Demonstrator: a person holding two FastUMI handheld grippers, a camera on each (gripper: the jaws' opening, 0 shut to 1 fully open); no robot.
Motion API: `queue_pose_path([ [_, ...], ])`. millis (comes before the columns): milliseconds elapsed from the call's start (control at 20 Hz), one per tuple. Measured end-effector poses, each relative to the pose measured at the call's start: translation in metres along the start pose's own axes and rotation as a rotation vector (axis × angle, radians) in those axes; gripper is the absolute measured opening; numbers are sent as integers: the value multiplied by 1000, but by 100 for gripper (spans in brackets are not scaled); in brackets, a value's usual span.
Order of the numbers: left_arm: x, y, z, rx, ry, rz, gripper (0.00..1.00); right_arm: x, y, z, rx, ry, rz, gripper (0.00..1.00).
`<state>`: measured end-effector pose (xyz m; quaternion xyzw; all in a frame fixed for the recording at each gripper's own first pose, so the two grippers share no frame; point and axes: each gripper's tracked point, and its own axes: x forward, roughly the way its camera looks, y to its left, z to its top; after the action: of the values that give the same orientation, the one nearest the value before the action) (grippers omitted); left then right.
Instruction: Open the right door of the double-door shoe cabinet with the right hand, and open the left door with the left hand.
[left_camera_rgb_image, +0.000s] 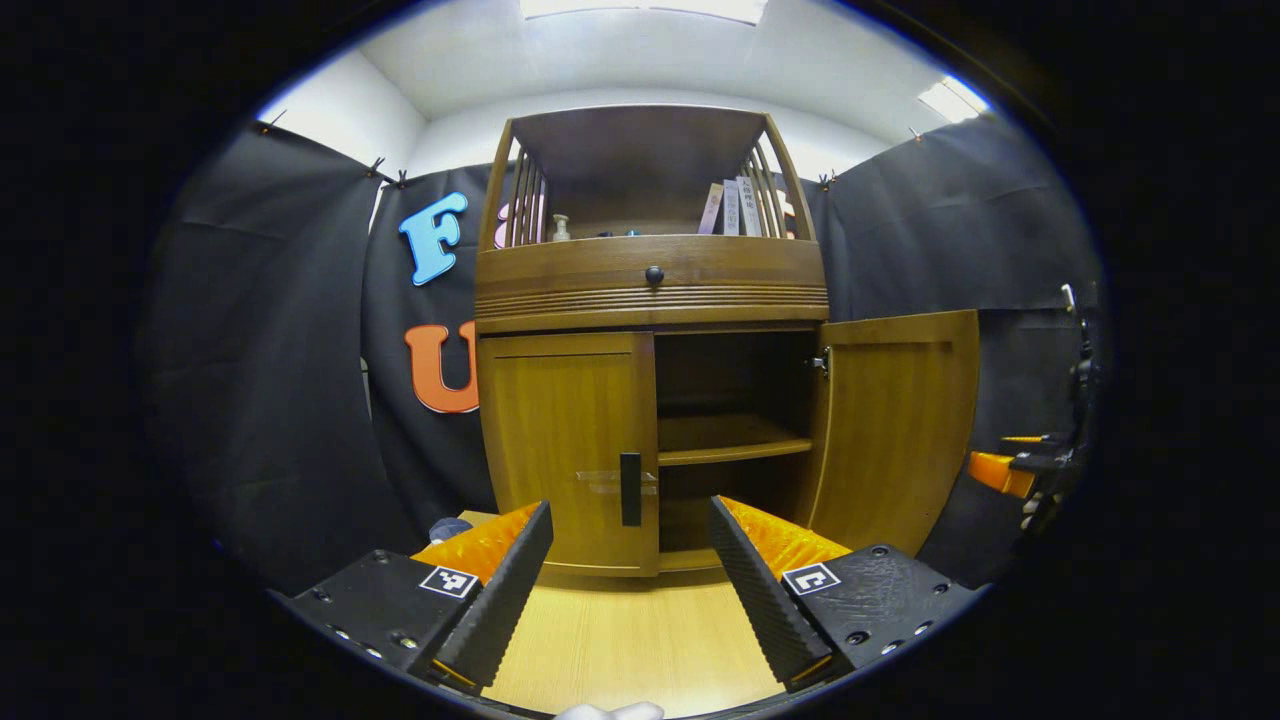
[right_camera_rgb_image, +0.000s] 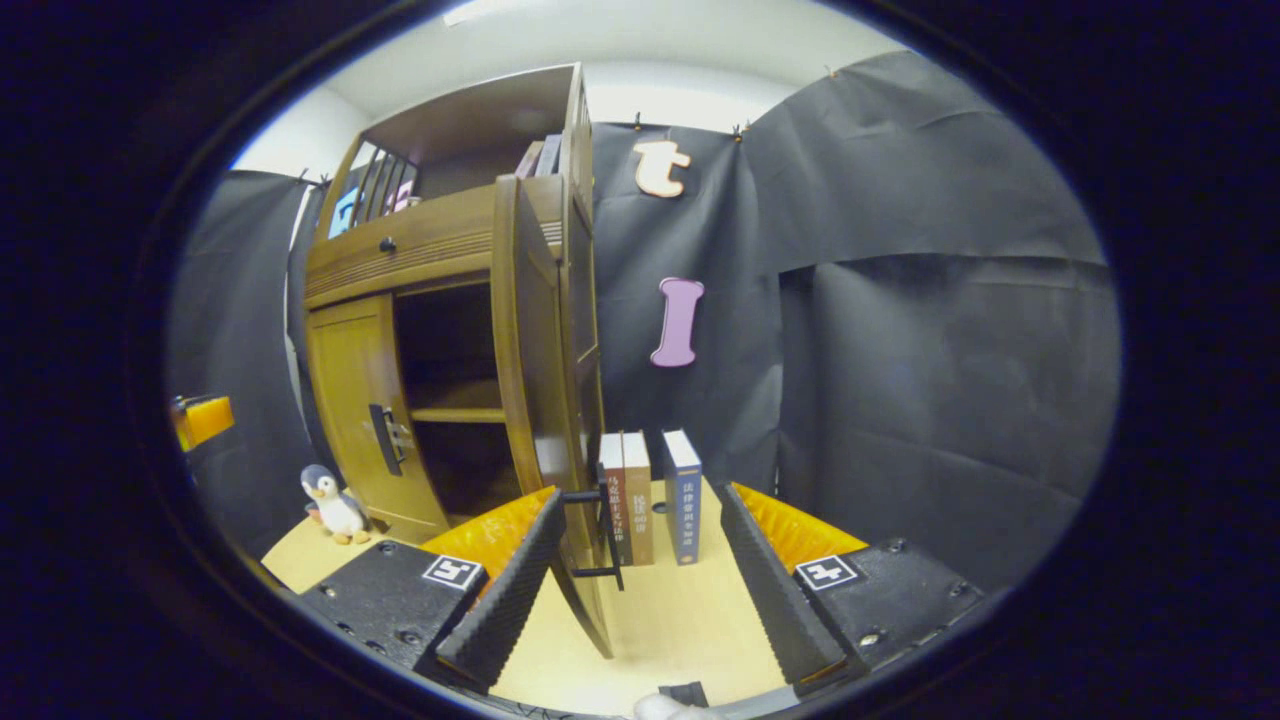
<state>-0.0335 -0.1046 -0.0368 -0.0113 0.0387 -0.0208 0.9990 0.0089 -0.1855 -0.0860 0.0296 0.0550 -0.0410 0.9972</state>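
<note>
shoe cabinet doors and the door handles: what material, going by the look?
Left door and right door: apparently wood or wood veneer, with brown grain and a satin sheen. Left door handle and right door handle: dark matte bars, likely metal, though plastic is possible.

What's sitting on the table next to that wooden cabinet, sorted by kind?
Upright books beside the open door: 3
Toy penguin by the closed door: 1
Total: 4
</note>
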Motion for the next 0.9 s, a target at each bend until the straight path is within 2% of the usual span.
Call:
queue_pose_path([
  [50, 0, -1, -1, -2, -1, 0, 95, -5, 5, 4, -6, -2, -11, 99],
  [100, 0, -1, -1, -2, 1, 1, 94, -10, 10, 6, -15, -8, -15, 99],
  [400, 2, 2, -2, 1, 5, 5, 95, -32, 58, 16, -60, -37, -33, 100],
  [550, 3, 3, -5, 2, 21, 3, 95, -44, 97, 9, -55, -31, 0, 100],
  [750, 3, -2, -7, -12, 29, -17, 95, -58, 134, 9, -43, -50, -24, 100],
  [900, 6, -7, -8, -23, 35, -35, 95, -59, 161, 7, -61, -35, 4, 100],
])
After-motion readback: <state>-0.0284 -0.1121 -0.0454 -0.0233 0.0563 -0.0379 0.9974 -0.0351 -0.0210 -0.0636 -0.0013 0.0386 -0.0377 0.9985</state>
